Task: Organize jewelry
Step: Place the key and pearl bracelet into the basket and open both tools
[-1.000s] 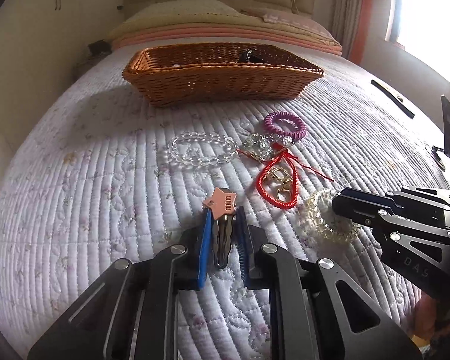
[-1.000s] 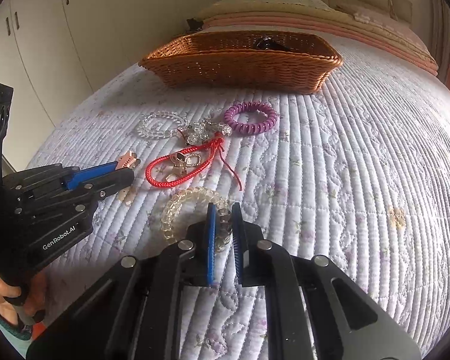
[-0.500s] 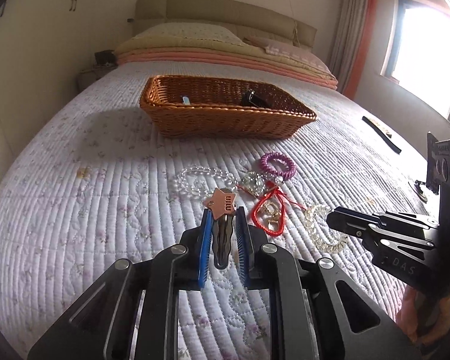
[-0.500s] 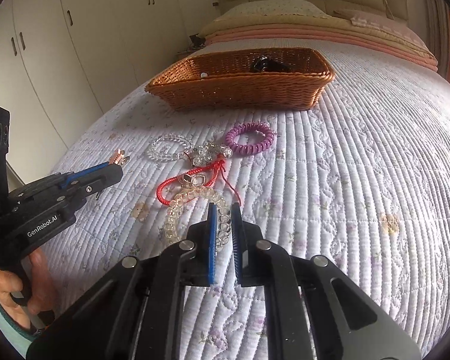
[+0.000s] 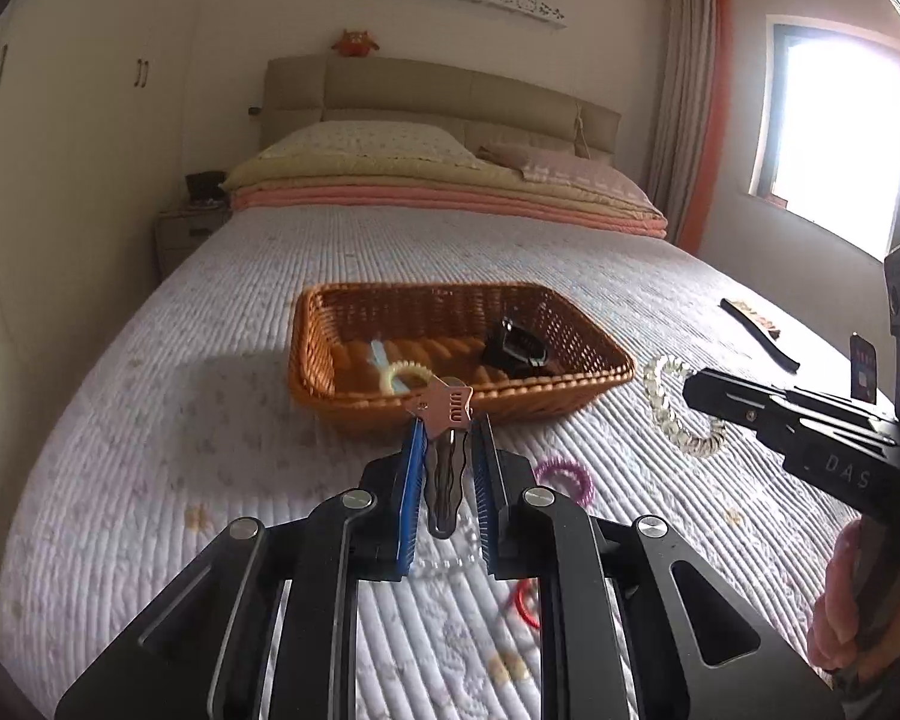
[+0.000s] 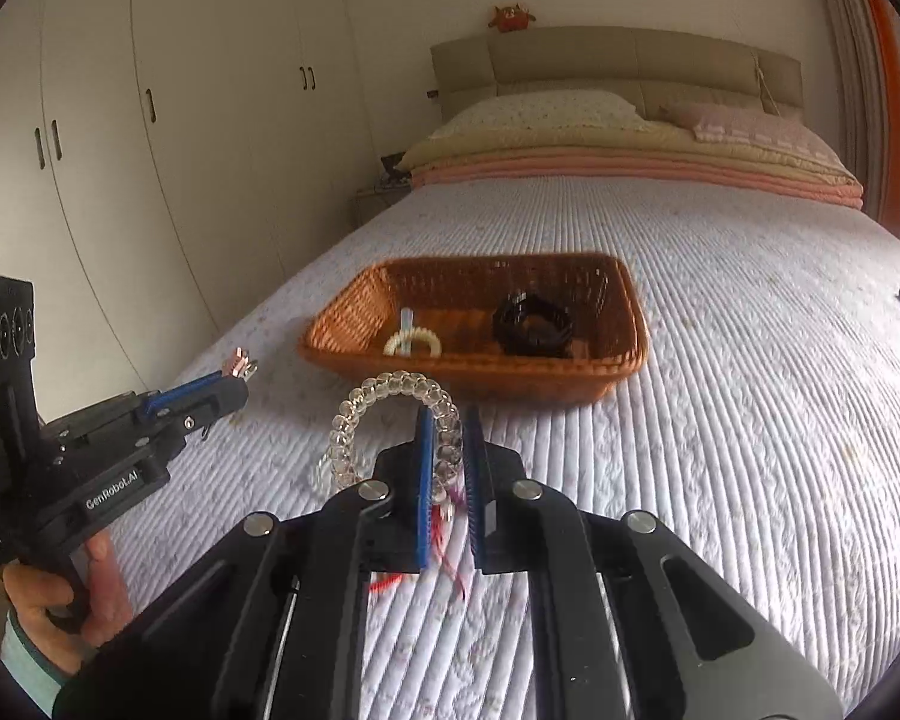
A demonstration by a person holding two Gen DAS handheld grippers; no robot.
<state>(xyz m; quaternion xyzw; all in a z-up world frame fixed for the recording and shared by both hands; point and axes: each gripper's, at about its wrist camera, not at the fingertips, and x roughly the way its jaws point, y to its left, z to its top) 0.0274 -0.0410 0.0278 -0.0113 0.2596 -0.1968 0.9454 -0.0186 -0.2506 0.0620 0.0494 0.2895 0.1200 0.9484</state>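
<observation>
1. Two loads are up off the bed at once: our left gripper (image 5: 445, 420) is closed on a hair clip (image 5: 447, 414), and our right gripper (image 6: 449, 420) is pinched on a clear bracelet (image 6: 390, 414).
2. The basket (image 5: 600, 381) lies straight ahead of both, long side across our path, near rim closest.
3. The clip's long axis runs along the fingers, its pink star end pointing at the basket; we judge the left the nearer, its tip already over the near rim in its own view.
4. The bracelet hangs as a loop to the left of the right gripper, short of the rim.
5. Inside, a black piece (image 6: 531, 324) sits right and a pale ring (image 6: 412, 343) left of centre; the floor between looks free.
6. Below us a purple coil (image 5: 561, 477) lies on the quilt (image 5: 150, 450); nothing stands between grippers and basket.
</observation>
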